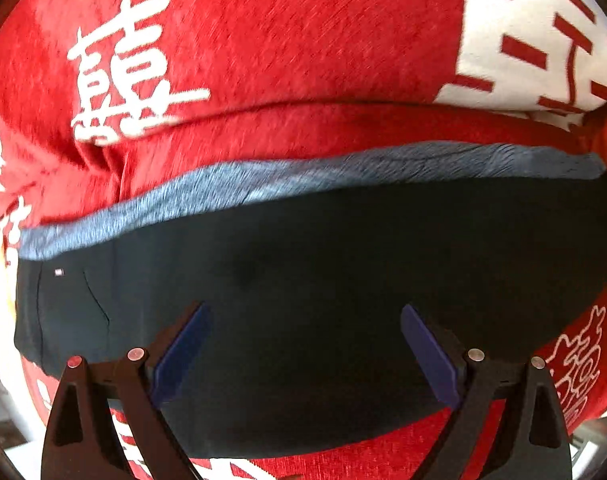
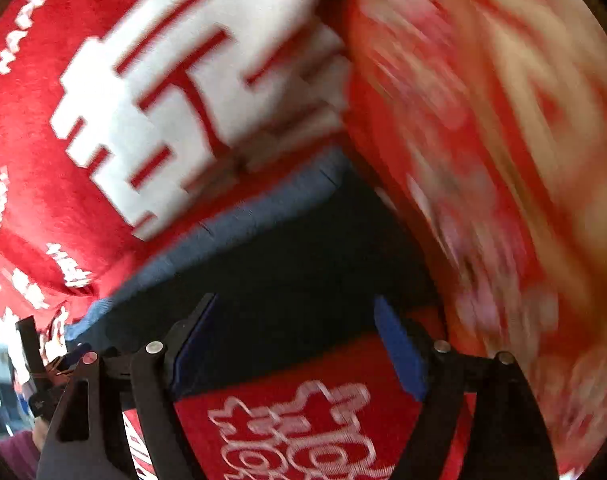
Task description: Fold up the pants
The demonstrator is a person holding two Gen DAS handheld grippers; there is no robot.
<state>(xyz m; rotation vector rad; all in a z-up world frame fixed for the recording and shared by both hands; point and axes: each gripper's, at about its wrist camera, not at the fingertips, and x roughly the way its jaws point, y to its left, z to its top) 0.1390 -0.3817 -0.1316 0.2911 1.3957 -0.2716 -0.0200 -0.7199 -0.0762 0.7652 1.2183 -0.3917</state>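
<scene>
Left wrist view: dark pants [image 1: 323, 280] with a grey waistband [image 1: 303, 176] lie on a red patterned cloth [image 1: 283, 40]. The left gripper [image 1: 305, 320] hangs over them, its 2 fingers spread apart. The right gripper [image 2: 293, 316] is likewise spread, holding nothing

Dark pants [image 1: 303, 280], red-and-white cloth [image 1: 283, 40]

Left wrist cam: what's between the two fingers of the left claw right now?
Only the dark pants. In the left wrist view the left claw is open over the fabric, nothing gripped; the grey waistband and red printed cloth lie beyond.
</scene>
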